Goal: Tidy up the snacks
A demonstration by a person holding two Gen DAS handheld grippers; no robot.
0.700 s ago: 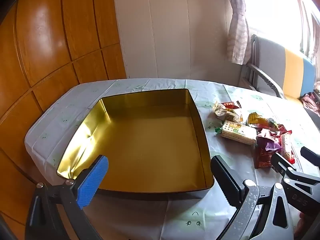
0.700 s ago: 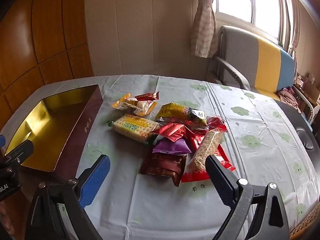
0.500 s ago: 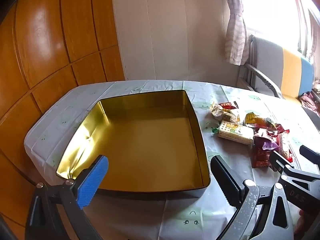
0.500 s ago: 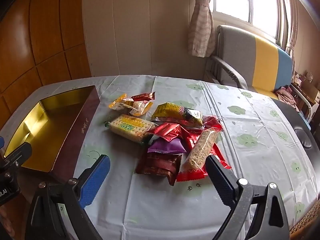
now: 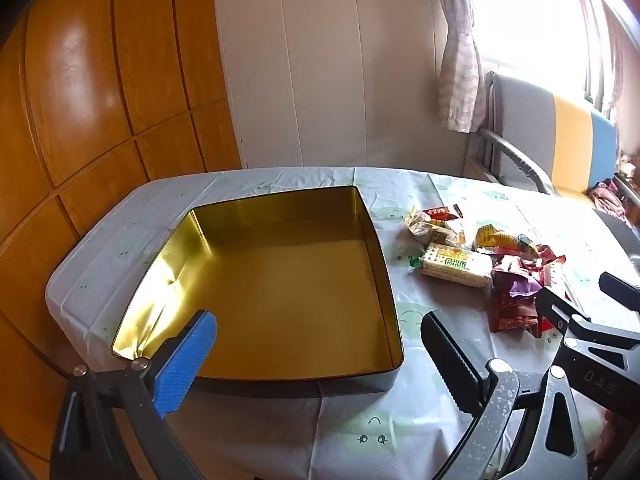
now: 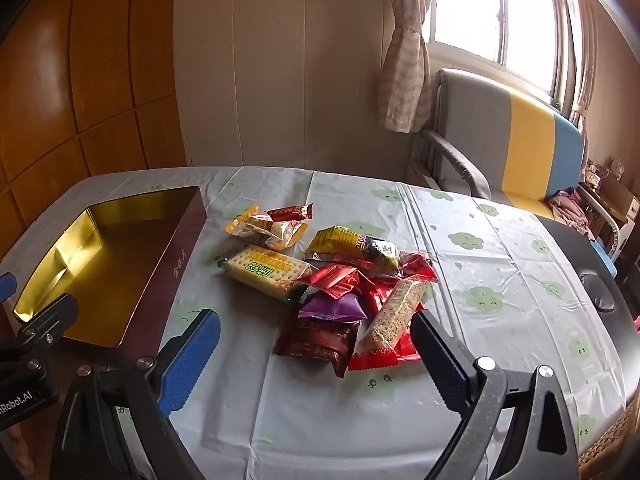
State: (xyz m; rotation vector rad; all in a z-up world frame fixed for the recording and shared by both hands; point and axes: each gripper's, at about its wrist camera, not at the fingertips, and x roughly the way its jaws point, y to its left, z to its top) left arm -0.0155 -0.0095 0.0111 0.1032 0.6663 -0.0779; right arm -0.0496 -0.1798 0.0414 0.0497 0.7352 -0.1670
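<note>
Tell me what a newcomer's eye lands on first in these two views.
First the big gold-lined tin, open and with nothing in it, on the left part of the table. Next the bright heap of wrapped snacks to its right, lying on the tablecloth apart from the tin. Low in each view, the left claw and the right claw hang open, holding nothing.

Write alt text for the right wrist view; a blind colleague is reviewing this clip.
A heap of wrapped snacks lies on a table covered with a pale cloth, just ahead of the open, empty right gripper. To the left stands an empty gold-lined tin, with part of the left gripper at the frame's edge. Behind are a window and a striped chair.
</note>
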